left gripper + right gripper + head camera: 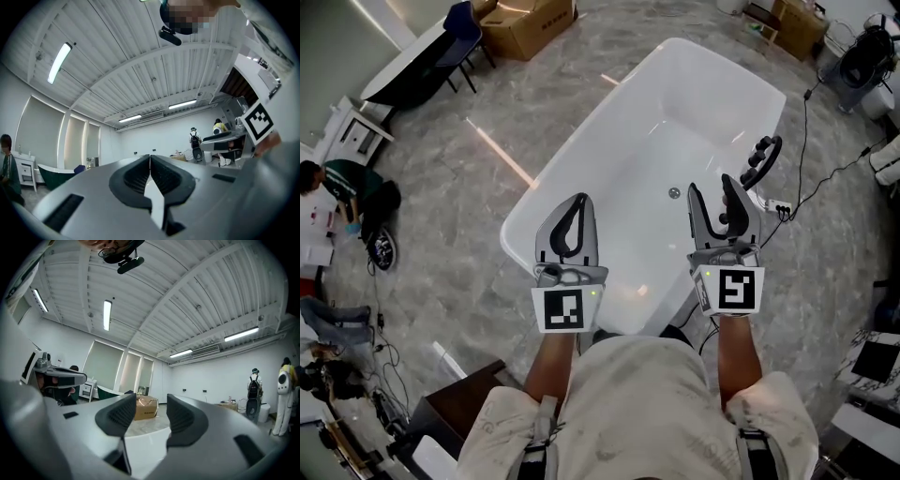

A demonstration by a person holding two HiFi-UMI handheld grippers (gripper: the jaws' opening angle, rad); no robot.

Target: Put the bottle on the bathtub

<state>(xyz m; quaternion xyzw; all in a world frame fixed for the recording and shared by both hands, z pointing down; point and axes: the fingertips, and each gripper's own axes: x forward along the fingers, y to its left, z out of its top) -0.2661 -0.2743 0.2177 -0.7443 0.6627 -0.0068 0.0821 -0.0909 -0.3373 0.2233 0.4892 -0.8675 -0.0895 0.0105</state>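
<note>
Observation: a white freestanding bathtub (623, 155) occupies the centre of the head view, running from upper right down to lower centre on a grey marbled floor (459, 187). Its basin is bare white, with a drain (674, 193) near the middle.

A black fixture (762, 157) stands at the tub's right rim. Just below it a power strip (778, 207) lies on the floor.

The bottle cannot be made out in any view.

Left hand-held gripper (579, 201): held above the near left part of the tub. In the left gripper view the left hand-held gripper (150, 157) has its jaws pressed together with nothing between them. Its marker cube (570, 307) faces the camera.

Right hand-held gripper (711, 187): held above the near right rim of the tub. In the right gripper view the right hand-held gripper (149, 404) has its jaws apart. The gap holds nothing; through it show the tub's white rim (145, 441) and a distant cardboard box (146, 408). Its marker cube (729, 289) faces the camera.

Surroundings: a cardboard box (530, 23) sits at the top of the head view, left of centre. A seated person (347, 192) is at the left edge.
</note>
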